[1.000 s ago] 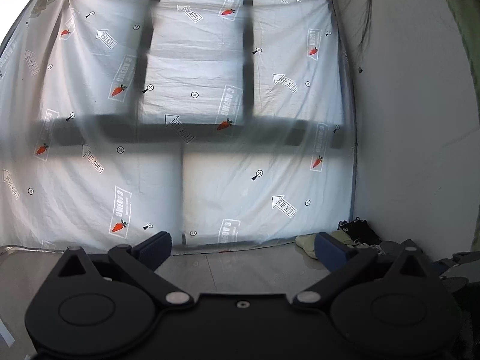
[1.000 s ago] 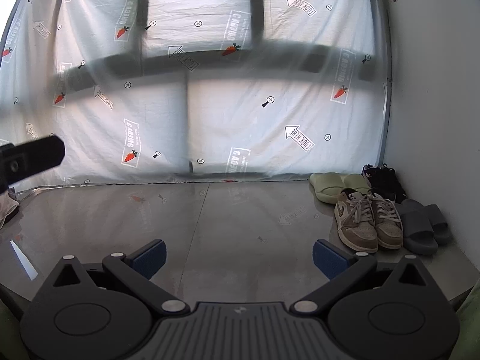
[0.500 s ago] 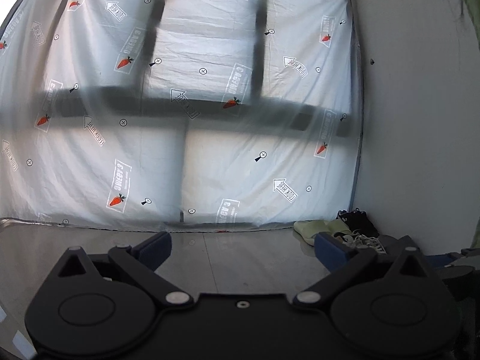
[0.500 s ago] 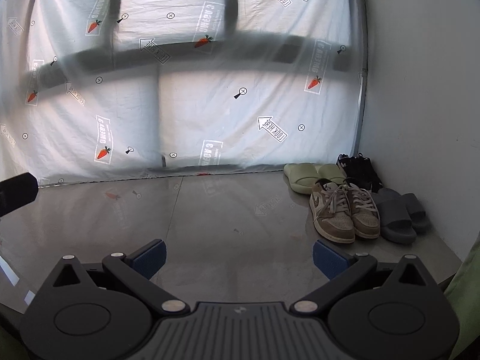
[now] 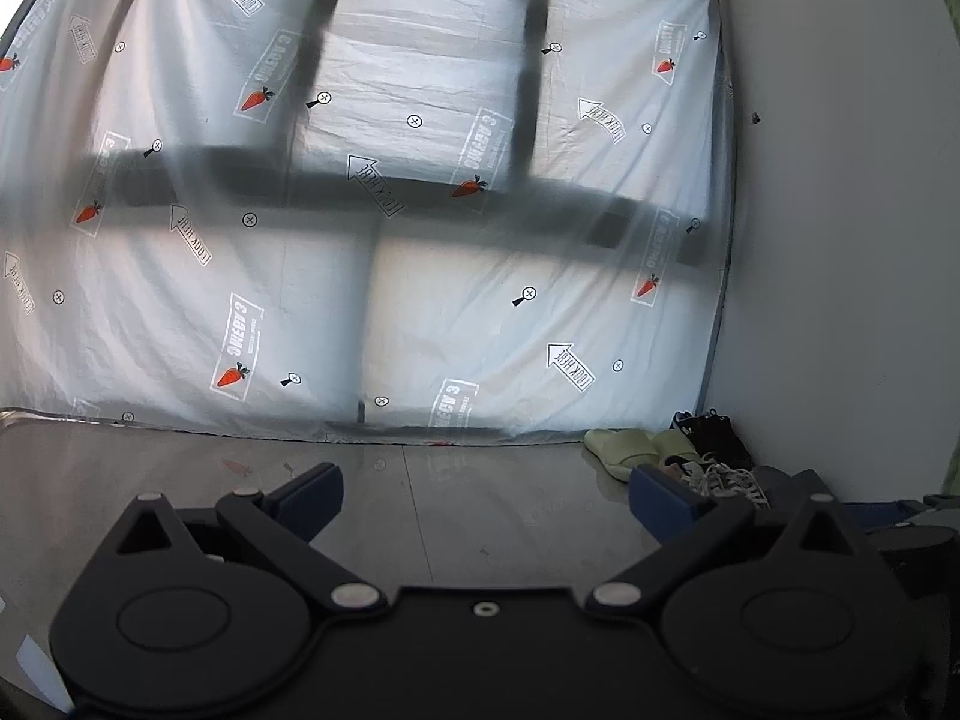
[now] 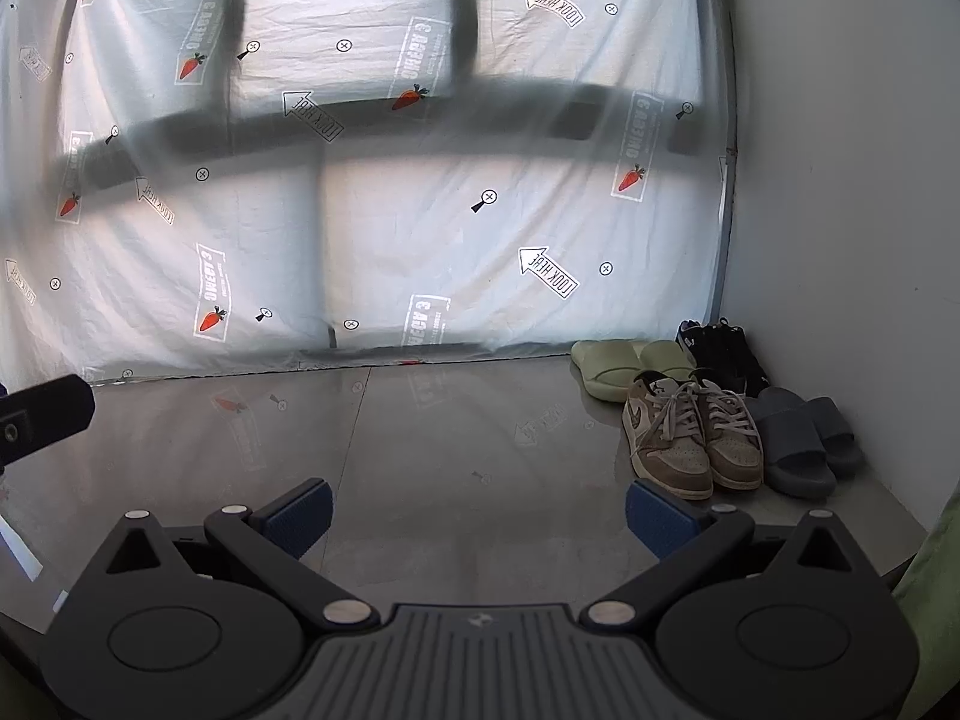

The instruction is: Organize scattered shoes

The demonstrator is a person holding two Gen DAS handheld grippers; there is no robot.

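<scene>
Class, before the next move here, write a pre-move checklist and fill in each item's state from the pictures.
1. Left gripper open and empty: ok.
2. Right gripper open and empty: ok.
3. Sneakers paired side by side: ok.
4. Green slides and grey slides each paired, beside the wall: ok.
5. Black shoes both present: cannot tell, partly hidden.
6. No stray shoes left on the floor: ok in view; beyond the frames, cannot tell.
</scene>
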